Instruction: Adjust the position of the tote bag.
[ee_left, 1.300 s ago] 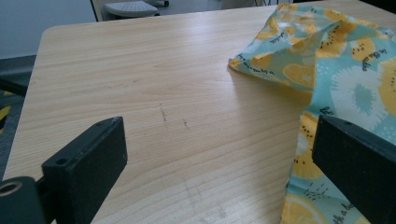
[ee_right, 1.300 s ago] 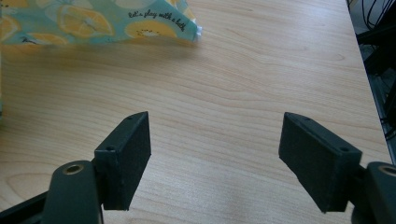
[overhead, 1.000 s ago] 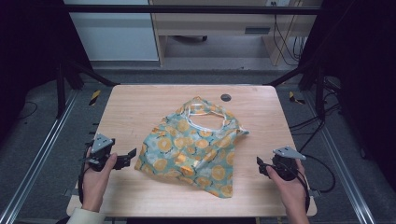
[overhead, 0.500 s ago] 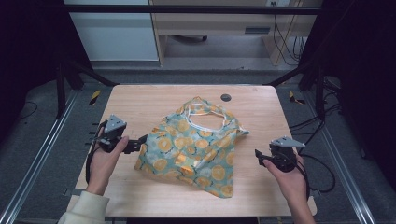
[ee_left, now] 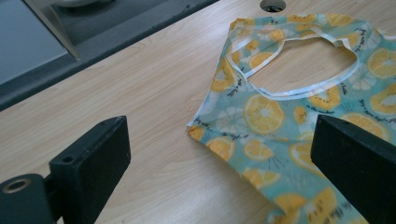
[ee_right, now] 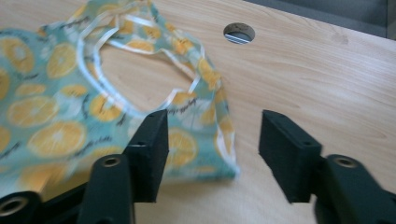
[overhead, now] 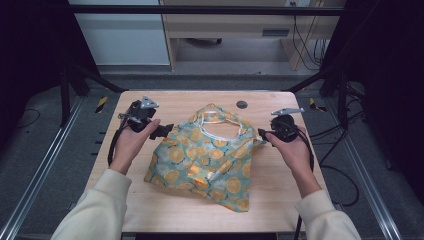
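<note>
A teal cloth bag with an orange-slice print (overhead: 207, 160) lies flat on the wooden table (overhead: 290, 180), its white-trimmed handles (overhead: 217, 125) toward the far side. My left gripper (overhead: 167, 131) hovers at the bag's left upper corner, open; in the left gripper view that corner (ee_left: 198, 128) lies between the wide-spread jaws of the left gripper (ee_left: 224, 158). My right gripper (overhead: 261, 133) sits at the bag's right upper edge, open. The right gripper view has the bag's corner (ee_right: 224, 154) just ahead of the right gripper (ee_right: 212, 140), nothing clamped.
A round cable hole (overhead: 242, 104) is set in the table beyond the bag, also visible as the hole (ee_right: 239, 33). The table's far edge drops to a grey floor (ee_left: 140, 23). Metal frame rails (overhead: 35, 175) run along both sides.
Both hands have moved forward and inward from the near table edge. Each gripper now sits at an upper corner of the bag. The bag has not moved.
</note>
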### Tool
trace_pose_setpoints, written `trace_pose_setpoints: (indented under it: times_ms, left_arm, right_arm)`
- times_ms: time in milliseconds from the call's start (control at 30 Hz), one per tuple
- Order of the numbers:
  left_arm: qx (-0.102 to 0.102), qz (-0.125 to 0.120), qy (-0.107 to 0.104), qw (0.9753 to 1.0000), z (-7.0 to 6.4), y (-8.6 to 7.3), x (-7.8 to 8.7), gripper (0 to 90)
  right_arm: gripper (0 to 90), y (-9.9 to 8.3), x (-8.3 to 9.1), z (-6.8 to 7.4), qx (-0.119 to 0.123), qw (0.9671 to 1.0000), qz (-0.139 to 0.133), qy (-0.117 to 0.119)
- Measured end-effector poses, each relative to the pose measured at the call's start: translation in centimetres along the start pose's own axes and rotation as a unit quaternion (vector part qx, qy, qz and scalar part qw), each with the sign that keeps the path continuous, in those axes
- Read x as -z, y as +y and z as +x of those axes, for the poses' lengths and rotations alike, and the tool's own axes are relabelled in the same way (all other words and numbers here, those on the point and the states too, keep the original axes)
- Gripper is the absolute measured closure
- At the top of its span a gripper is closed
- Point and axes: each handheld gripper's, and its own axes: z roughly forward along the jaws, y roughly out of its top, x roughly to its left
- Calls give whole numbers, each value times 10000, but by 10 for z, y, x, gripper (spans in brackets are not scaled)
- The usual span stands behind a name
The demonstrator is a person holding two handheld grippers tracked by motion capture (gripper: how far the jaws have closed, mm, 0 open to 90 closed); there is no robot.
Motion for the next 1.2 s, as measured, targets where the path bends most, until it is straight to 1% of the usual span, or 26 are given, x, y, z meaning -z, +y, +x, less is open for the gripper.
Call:
trace_pose_setpoints:
  times_ms: [33, 67, 133, 167, 200, 267, 300, 333, 367, 400, 433, 500, 533, 567, 633, 700, 767, 800, 833, 900, 967, 1033, 1067, 1200]
  left_arm:
    - [34, 63, -21, 10000, 1, 1, -6, 47]
    - [81, 117, -29, 9999, 1, 1, -11, 48]
    - [110, 310, -93, 9994, 1, 0, -20, 48]
    - [110, 310, -93, 9994, 1, 0, -20, 48]
    - [129, 364, -119, 9992, -2, -2, -25, 48]
    - [91, 393, -104, 9991, -7, -5, -25, 47]
    - [63, 368, -96, 9993, -9, -6, -23, 48]
    - [11, 346, -78, 9994, -12, -7, -20, 48]
    - [11, 346, -78, 9994, -12, -7, -20, 47]
    - [-61, 274, -43, 9996, -15, -10, -12, 46]
    - [-64, 237, -28, 9997, -15, -11, -9, 46]
    - [-65, 187, 6, 9998, -14, -11, 0, 46]
    - [-65, 187, 6, 9998, -14, -11, 0, 46]
    - [-39, 158, -29, 9999, -12, -12, 7, 46]
    - [-37, 185, -62, 9998, -9, -13, 14, 44]
    - [-55, 224, -49, 9997, -6, -14, 19, 44]
    - [-25, 217, -43, 9998, -4, -16, 23, 44]
    - [-25, 217, -43, 9998, -4, -16, 23, 44]
    - [58, 198, -68, 9998, -4, -18, 27, 44]
    - [90, 181, -100, 9997, -6, -19, 31, 44]
    - [106, 190, -118, 9997, -7, -20, 34, 43]
    - [122, 212, -163, 9996, -9, -21, 34, 40]
    - [94, 225, -181, 9995, -11, -22, 32, 39]
    - [122, 280, -244, 9992, -13, -25, 26, 38]
  right_arm:
    - [369, 3, -5, -1, -55, 10000, 44, -3]
    - [348, 6, -12, -2, -179, 9997, 130, 39]
    - [302, 7, -25, -3, -377, 9987, 326, 111]
    - [287, 6, -30, -2, -437, 9981, 414, 142]
    - [269, 5, -34, -1, -402, 9980, 476, 116]
    - [225, 4, -36, 4, -348, 9979, 548, 65]
    - [213, 4, -36, 7, -352, 9979, 539, 106]
    - [202, 5, -34, 8, -340, 9980, 518, 90]
    - [190, 6, -32, 10, -337, 9983, 473, 65]
    - [182, 7, -29, 11, -375, 9983, 445, 70]
    - [171, 8, -27, 11, -370, 9983, 441, 63]
    - [171, 11, -21, 10, -436, 9983, 397, 8]
    - [180, 13, -17, 9, -420, 9984, 387, 15]
    - [186, 13, -15, 8, -377, 9985, 399, -2]
    - [194, 12, -8, 5, -144, 9988, 436, -143]
    - [213, 6, -2, 0, -158, 9987, 443, -174]
    - [232, -5, 1, -4, -144, 9983, 527, -182]
    - [232, -5, 1, -4, -144, 9983, 527, -182]
    - [253, -17, 3, -7, -120, 9981, 579, -167]
    - [266, -30, 4, -9, -156, 9977, 643, -121]
    - [277, -41, 3, -10, -91, 9976, 689, -61]
    - [268, -49, 0, -11, -27, 9974, 718, -27]
    - [258, -53, -2, -12, -14, 9973, 735, -9]
    - [240, -61, -11, -16, -57, 9976, 653, 215]
